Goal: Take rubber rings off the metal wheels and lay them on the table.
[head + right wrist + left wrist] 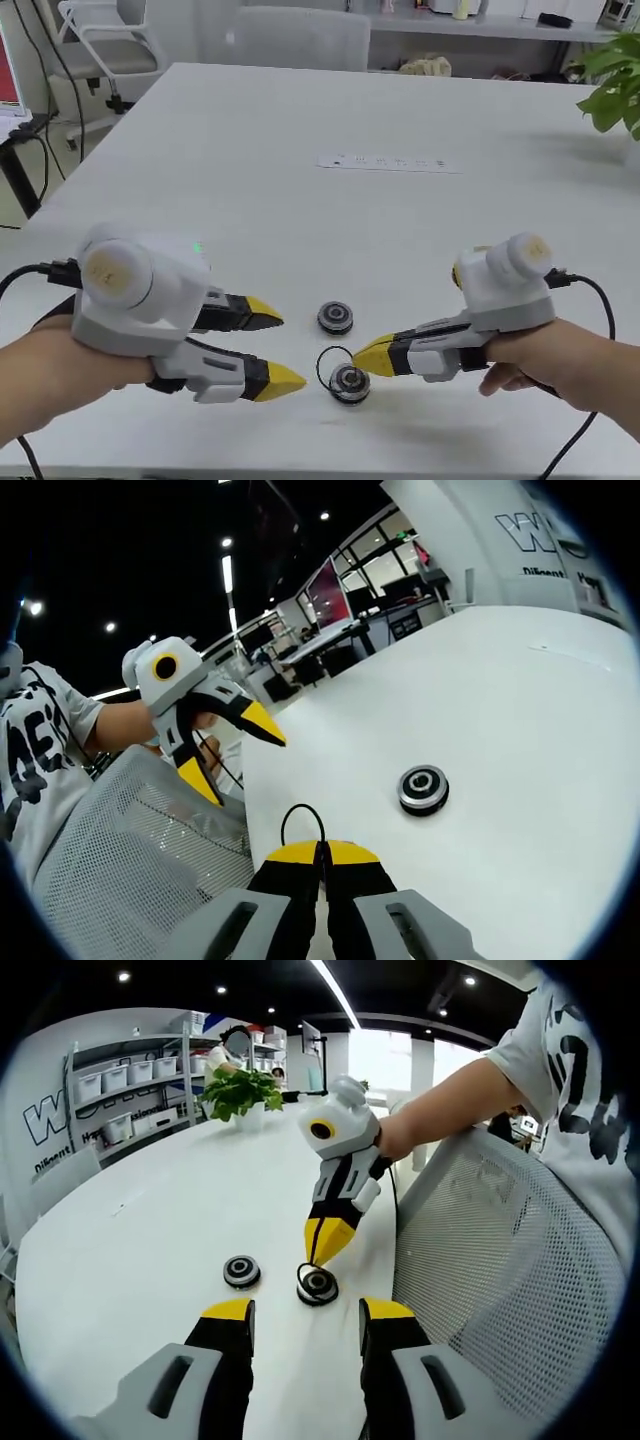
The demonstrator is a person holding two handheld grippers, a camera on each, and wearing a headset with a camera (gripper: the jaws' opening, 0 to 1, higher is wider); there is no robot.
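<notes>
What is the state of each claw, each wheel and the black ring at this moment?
left claw: open, holding nothing.
right claw: shut on the rubber ring.
rubber ring: pulled partly off the near wheel, a loop standing out.
near wheel: lying flat on the table, ring partly off.
far wheel: lying flat, dark ring seemingly on it, not touched.

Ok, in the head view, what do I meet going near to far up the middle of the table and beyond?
Near wheel with its rubber ring pulled loose → second wheel → white strip → grey chair.
</notes>
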